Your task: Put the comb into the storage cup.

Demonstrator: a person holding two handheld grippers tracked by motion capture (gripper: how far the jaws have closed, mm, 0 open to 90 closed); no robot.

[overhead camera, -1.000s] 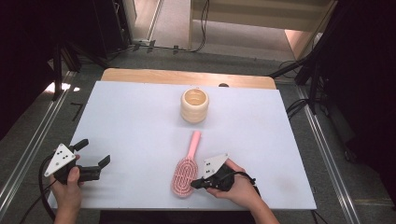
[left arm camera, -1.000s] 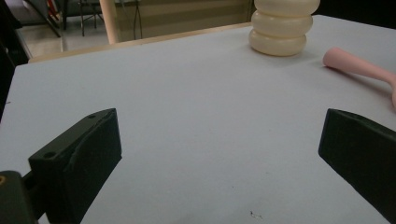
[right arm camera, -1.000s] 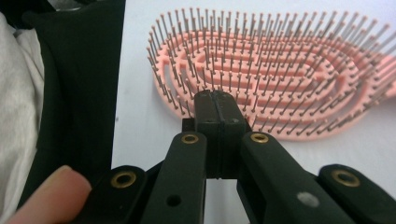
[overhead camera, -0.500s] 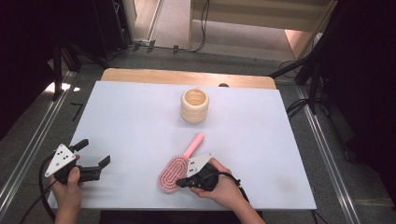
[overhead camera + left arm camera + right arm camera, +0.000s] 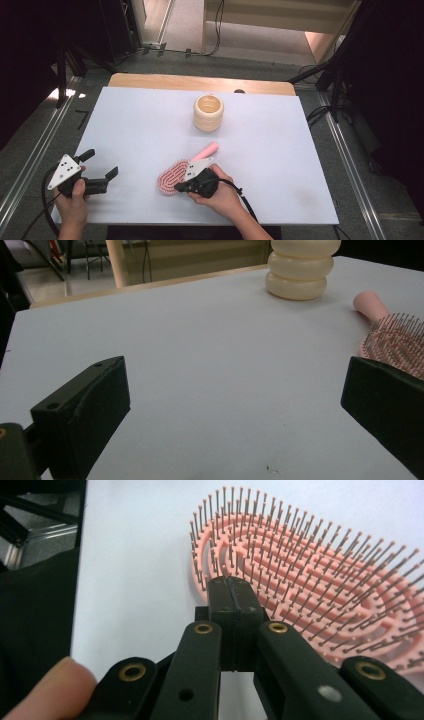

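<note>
Pink plastic makes up the brush [image 5: 176, 177], which lies bristles up on the white table [image 5: 280, 165], near its front edge and a little left of the middle, with the handle [image 5: 206, 151] angled up and to the right towards the cup [image 5: 208, 113]. The cup, cream and ribbed, stands upright well behind the brush. In the right gripper view the right gripper [image 5: 234, 592] is seen with its two black jaws pressed flat together, nothing between them, their tip touching the near rim of the brush head [image 5: 300, 575] among the outer bristles. From above, the same gripper [image 5: 186, 186] is held in a hand at the right side of the brush head. The left gripper [image 5: 98, 169] is held near the table's front left corner, well apart from the brush, its jaws spread wide and empty. Between those jaws, in the left gripper view, bare table is seen, with the brush [image 5: 397, 337] and cup [image 5: 301, 270] far off to the right.
</note>
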